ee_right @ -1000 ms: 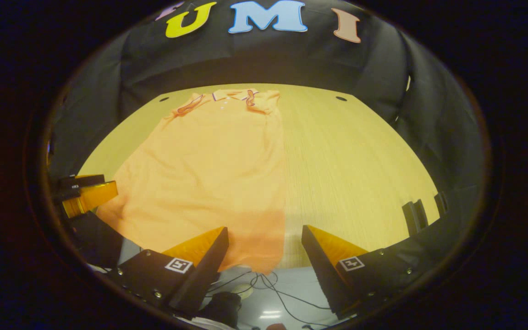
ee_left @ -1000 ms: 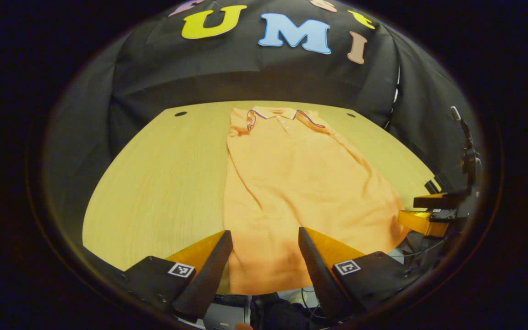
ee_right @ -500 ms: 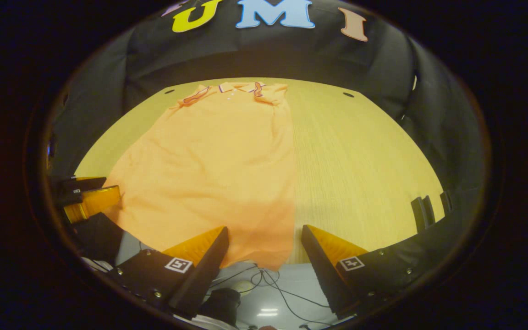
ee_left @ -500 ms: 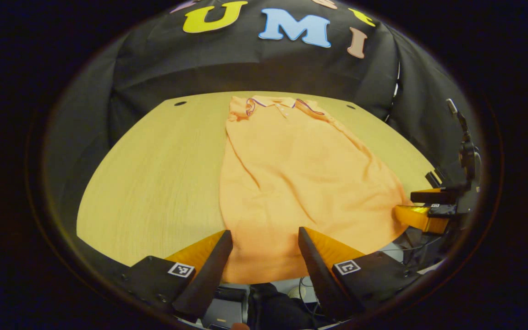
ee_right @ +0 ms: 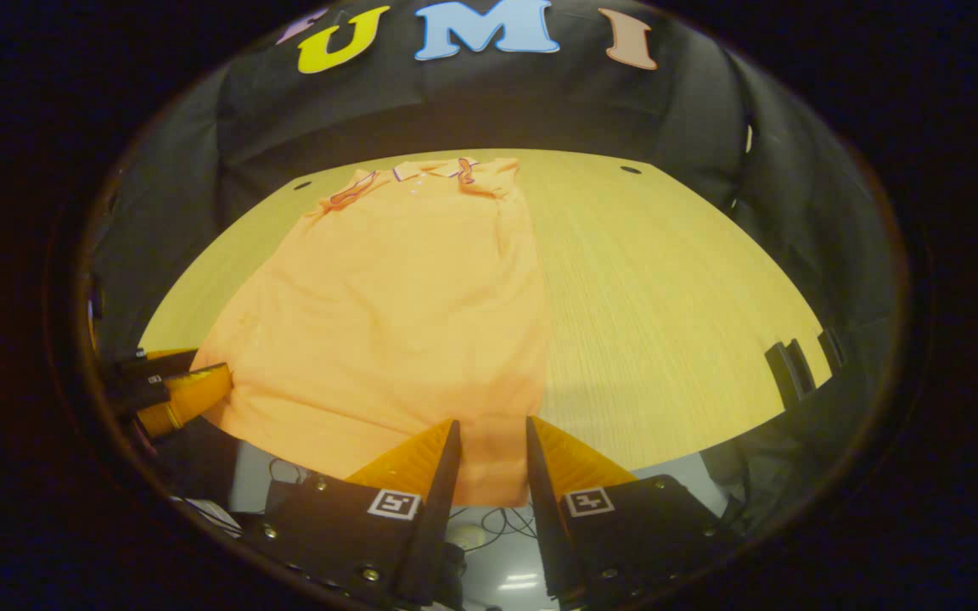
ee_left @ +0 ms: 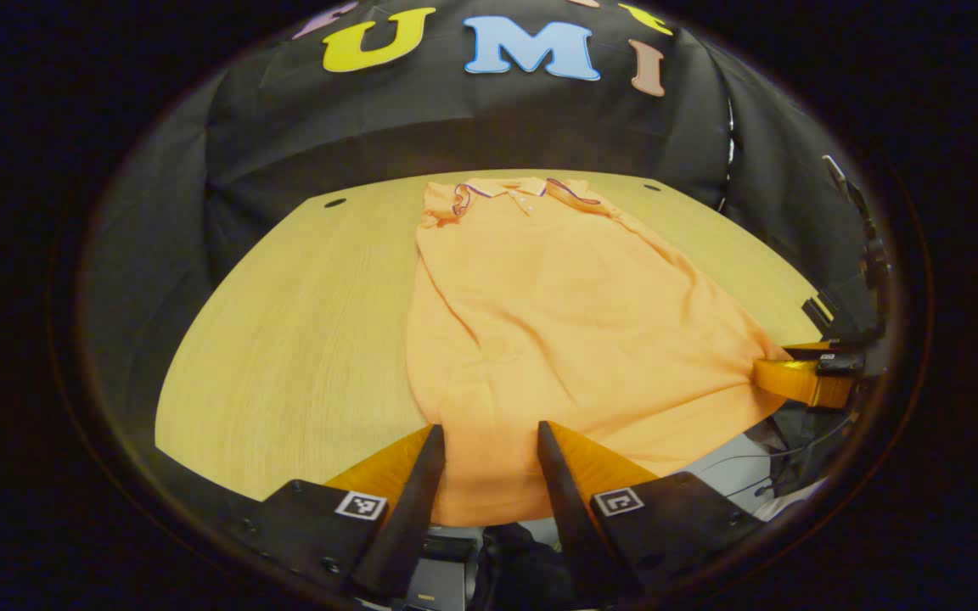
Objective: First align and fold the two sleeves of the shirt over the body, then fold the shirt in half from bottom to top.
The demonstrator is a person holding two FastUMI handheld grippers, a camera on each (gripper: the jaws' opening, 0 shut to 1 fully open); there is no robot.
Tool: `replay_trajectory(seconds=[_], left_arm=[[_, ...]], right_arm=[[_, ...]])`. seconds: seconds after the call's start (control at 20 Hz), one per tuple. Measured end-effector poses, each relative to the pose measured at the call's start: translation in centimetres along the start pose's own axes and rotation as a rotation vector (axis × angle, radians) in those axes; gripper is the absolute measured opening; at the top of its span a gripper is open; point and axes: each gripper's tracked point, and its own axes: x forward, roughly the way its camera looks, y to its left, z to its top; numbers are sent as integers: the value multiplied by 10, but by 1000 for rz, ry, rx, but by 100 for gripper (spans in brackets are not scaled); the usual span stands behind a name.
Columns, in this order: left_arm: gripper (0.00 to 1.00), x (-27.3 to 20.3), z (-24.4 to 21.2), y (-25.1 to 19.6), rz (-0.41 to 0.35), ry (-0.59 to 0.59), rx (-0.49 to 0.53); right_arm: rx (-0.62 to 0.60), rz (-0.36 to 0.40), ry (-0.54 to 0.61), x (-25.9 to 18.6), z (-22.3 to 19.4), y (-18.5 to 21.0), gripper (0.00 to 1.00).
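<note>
- Wooden table [ee_left: 285, 339] in a black-cloth booth; shirt [ee_left: 557, 322] lies flat, collar at the far edge, hem hanging off the near edge.
- Left gripper [ee_left: 484, 458] and right gripper [ee_right: 489, 450]: fingers narrowed around the hem corners, cloth between them. Full pinch: can't tell.
- Judgement: set for the bottom-to-top fold.
- Sleeves look tucked in; the fold itself is hard to make out.

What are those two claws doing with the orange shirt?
A person is folding an orange shirt on a wooden table with a claw in each hand. The sleeves look already tucked in over the body, with the collar at the far end. Each claw sits at the near bottom edge: the left claw at one corner, the right claw at the other. The hem lies between each claw's fingers, but the fingers have not squeezed together yet. Lifting the bottom up to the collar probably comes next.
</note>
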Motion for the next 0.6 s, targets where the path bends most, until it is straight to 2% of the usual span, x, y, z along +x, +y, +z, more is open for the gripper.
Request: replay_trajectory(seconds=[0.05,0.15,0.2,0.25,0.3,0.35,0.4,0.6], left_arm=[[67,2,1,-2,-7,-3,0],[43,4,3,-5,-8,-16,-19],[24,4,5,-7,-11,-21,-30],[14,4,4,-6,-6,-25,-40],[10,4,4,-6,-1,-27,-48],[10,4,4,-6,2,-32,-61],[10,4,5,-5,8,-37,-73],[6,0,6,-3,32,-7,-126]], right_arm=[[-2,-2,-6,1,0,1,45],[-2,10,-5,3,0,7,47],[21,26,-13,1,0,11,13],[6,38,6,1,-1,12,14],[-13,50,-2,2,2,12,15],[2,55,9,-1,1,12,15],[14,63,16,0,2,12,3],[77,111,41,-3,7,13,3]])
